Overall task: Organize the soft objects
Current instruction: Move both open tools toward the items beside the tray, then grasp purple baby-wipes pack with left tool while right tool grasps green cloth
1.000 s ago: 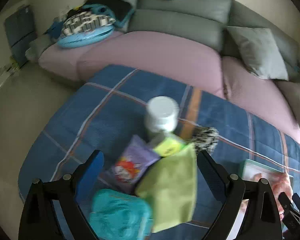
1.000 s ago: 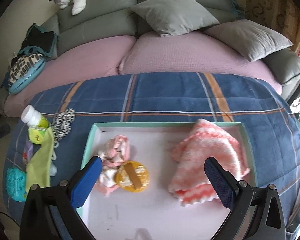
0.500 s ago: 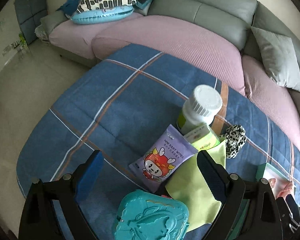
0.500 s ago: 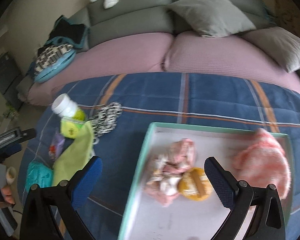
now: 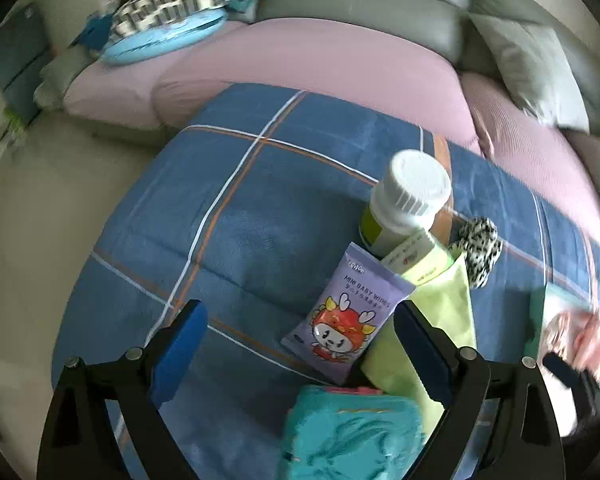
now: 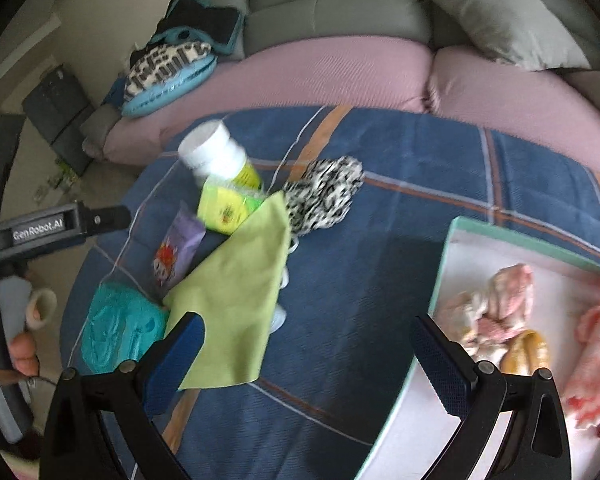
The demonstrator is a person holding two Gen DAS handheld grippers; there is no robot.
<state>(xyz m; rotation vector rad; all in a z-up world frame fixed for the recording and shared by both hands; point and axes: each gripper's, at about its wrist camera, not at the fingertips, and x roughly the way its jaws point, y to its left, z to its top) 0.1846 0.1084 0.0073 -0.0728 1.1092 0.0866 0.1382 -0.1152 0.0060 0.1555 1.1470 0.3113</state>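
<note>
— What do you have on the left side?

— My left gripper (image 5: pixel 300 354) hangs over the blue plaid blanket (image 5: pixel 260 208) with its jaws spread wide and nothing between them. Just ahead of it I see a purple pack of mini baby wipes (image 5: pixel 350 316), and a teal embossed case (image 5: pixel 352 436) low in the frame. A white-capped bottle (image 5: pixel 408 208) stands behind the wipes, with a yellow-green box (image 5: pixel 418 258) leaning against it.

— And the soft things?

— A lime-green cloth (image 6: pixel 236 300) lies flat on the blanket, its upper corner reaching the box and its lower edge beside my right gripper's left finger. A black-and-white spotted fabric piece (image 6: pixel 324 196) sits just past the cloth's top corner. In the tray (image 6: pixel 440 280) to my right are a pink-and-cream bundle (image 6: pixel 496 304), a yellow round object (image 6: pixel 528 354) touching it, and a pink knitted piece (image 6: pixel 596 356) at the edge.

— Right gripper?

— The right gripper (image 6: pixel 308 364) is also spread wide and empty, above bare blanket between cloth and tray.
</note>
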